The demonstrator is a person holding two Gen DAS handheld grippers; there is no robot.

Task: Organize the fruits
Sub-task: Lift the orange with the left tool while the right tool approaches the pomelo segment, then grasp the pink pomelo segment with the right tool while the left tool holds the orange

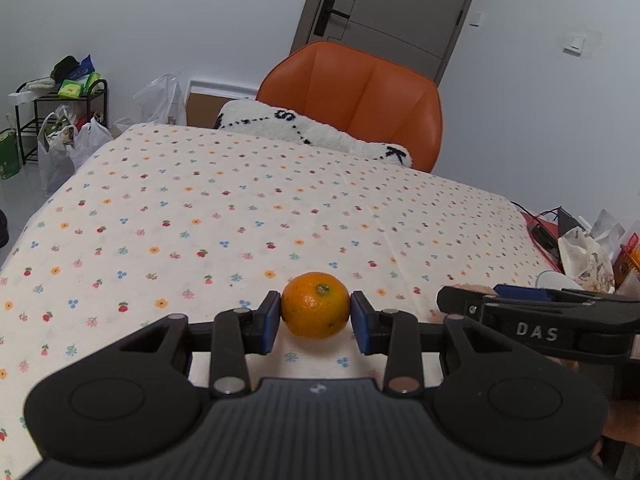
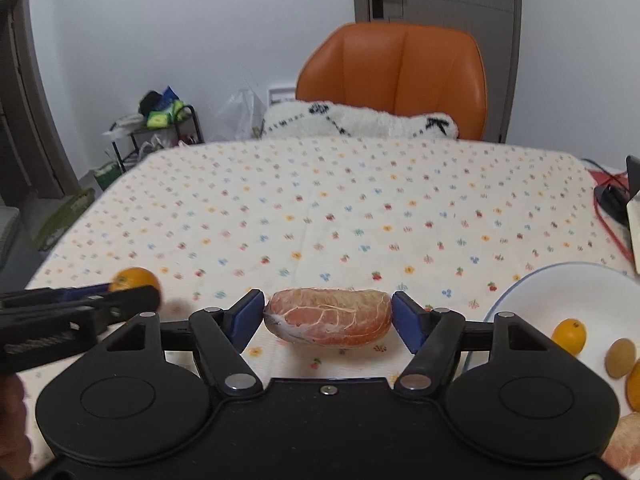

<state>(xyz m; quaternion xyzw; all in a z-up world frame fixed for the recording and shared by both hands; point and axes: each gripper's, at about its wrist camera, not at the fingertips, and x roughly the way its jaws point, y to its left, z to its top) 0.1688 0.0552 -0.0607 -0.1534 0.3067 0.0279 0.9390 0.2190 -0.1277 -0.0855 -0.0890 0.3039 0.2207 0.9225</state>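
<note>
Left wrist view: the left gripper [image 1: 316, 316] has its blue pads against both sides of a small orange [image 1: 315, 305] resting on the flowered tablecloth [image 1: 200, 220], apparently gripped for a lift. The right gripper [image 1: 540, 320] lies close on the right, crowding that side.

Right wrist view: the right gripper [image 2: 328, 314] brackets a peeled pomelo segment [image 2: 328, 317], left pad touching, right pad just apart, not yet clamped. The white plate [image 2: 560, 280] at near right holds other fruit, likely the destination; nothing blocks the way there

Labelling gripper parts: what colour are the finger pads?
Blue pads on black fingers, clearest in the left wrist view.
</note>
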